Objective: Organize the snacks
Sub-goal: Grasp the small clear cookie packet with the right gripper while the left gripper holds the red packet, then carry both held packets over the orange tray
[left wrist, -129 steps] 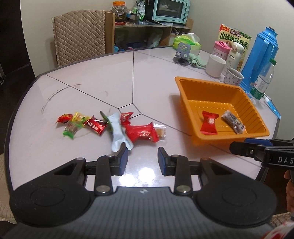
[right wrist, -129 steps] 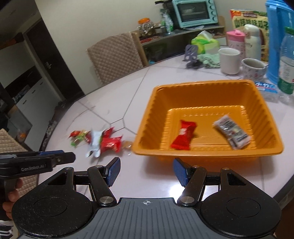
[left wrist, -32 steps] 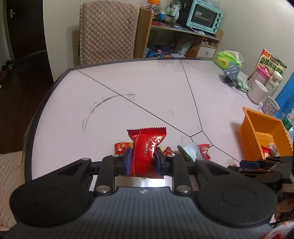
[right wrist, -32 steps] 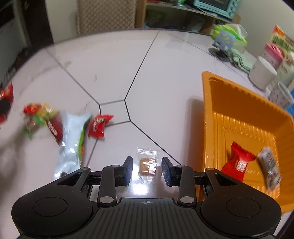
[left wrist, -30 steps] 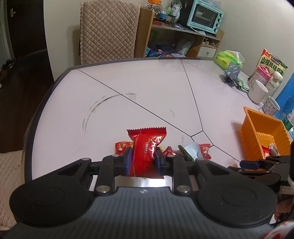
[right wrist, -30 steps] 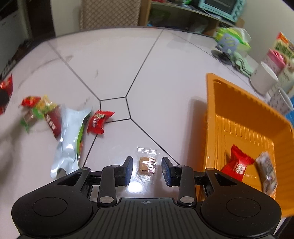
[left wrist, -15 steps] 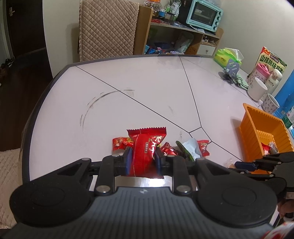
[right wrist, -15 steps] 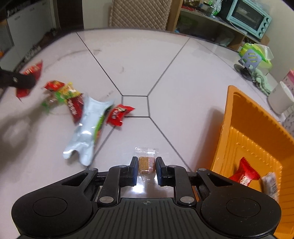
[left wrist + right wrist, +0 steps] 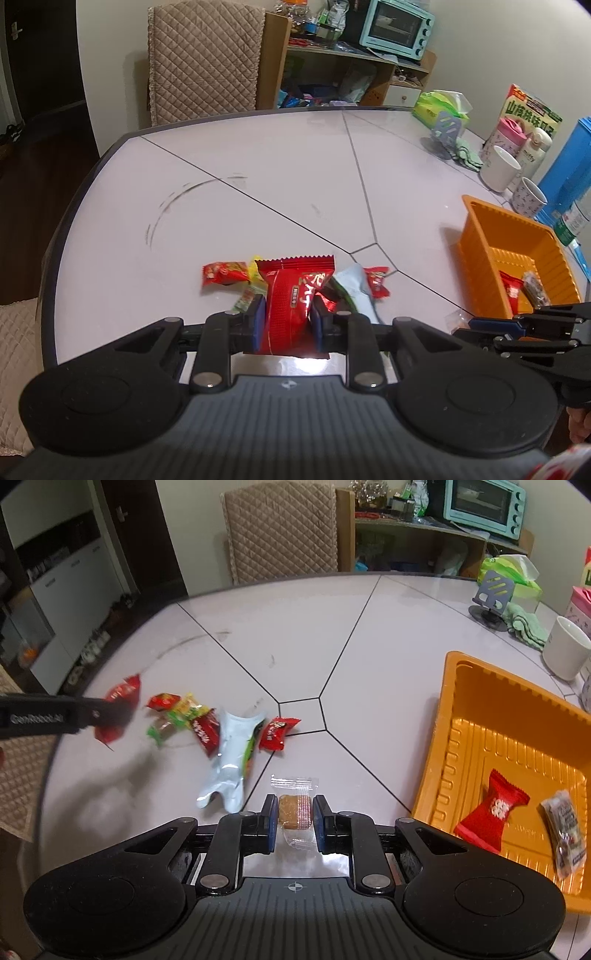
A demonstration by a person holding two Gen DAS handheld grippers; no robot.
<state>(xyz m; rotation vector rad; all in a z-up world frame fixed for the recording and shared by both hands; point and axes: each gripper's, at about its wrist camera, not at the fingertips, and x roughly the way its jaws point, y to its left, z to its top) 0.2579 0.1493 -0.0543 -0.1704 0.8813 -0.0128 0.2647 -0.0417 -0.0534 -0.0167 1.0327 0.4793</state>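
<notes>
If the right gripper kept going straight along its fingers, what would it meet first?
Likely bare table: the right gripper, shut on a clear-wrapped biscuit, points between the silver packet and orange tray. Depth is unclear.

The table [image 9: 369, 635] is smooth and glossy; the orange tray [image 9: 491, 746] is ribbed shiny plastic — the snack wrappers [image 9: 207, 727] crinkly foil, the chair cover [image 9: 201, 62] quilted cloth.

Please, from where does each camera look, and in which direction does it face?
Left wrist: sits behind the left tongs, shut on a red snack pack, facing across the table toward the chair.
Right wrist: sits behind the right tongs, shut on a clear-wrapped biscuit, facing likewise.
Shared: the orange tray, and each other's tongs.
</notes>
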